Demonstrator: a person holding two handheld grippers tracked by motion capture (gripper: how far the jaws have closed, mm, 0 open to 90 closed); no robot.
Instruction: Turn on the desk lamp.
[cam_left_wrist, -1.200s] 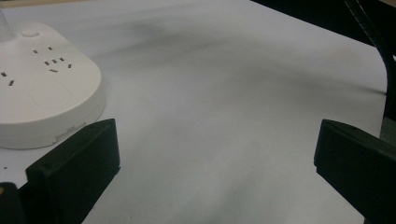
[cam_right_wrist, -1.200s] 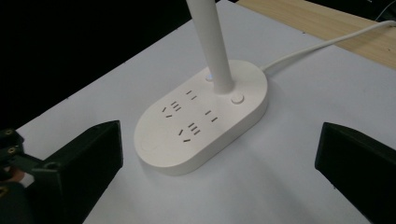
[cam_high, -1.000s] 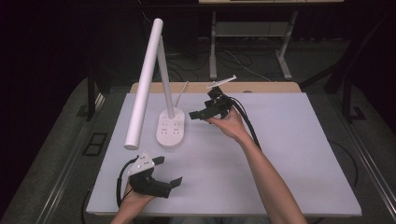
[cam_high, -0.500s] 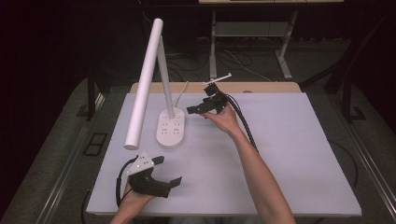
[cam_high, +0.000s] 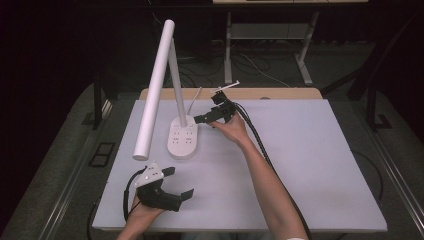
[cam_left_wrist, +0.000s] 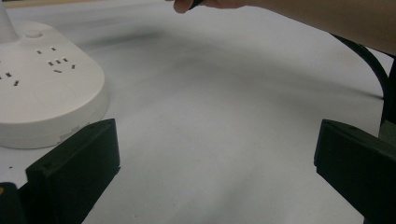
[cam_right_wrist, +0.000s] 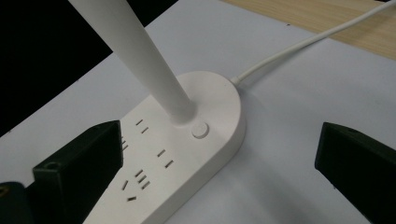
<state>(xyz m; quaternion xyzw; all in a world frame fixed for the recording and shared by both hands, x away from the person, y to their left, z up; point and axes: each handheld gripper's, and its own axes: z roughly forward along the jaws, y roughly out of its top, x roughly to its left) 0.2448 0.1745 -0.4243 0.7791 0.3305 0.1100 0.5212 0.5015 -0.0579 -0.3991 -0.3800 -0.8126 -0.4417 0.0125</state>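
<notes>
- Near the far-left part of the white surface (cam_high: 310, 165), one desk lamp (cam_high: 170, 85) is standing on its oval base (cam_high: 182, 140), which is carrying several socket groups and one round button (cam_right_wrist: 200, 129) just beside the foot of the stem.
- Compared with one second earlier, the right gripper (cam_high: 212, 116) is sitting closer to the lamp base; the hand behind it has been travelling leftward, while lamp and base are lying exactly where they were.
- Judged from that approach, the work in hand is reaching for the base, most likely toward the button; contact is not yet being made, and the jaws are hanging apart from the base with a small gap showing in the high view.
- Right jaws: spread wide with nothing between them, framing the base and button in the right gripper view.
- Left gripper (cam_high: 170, 192) is resting at the near-left edge of the surface, unmoved; its jaws are likewise released and holding nothing, with the base edge (cam_left_wrist: 46, 98) lying ahead and to one side.
- Count: one lamp, one base, one button, one white cord (cam_right_wrist: 308, 39) leaving the base rearward, two grippers, two forearms.
</notes>
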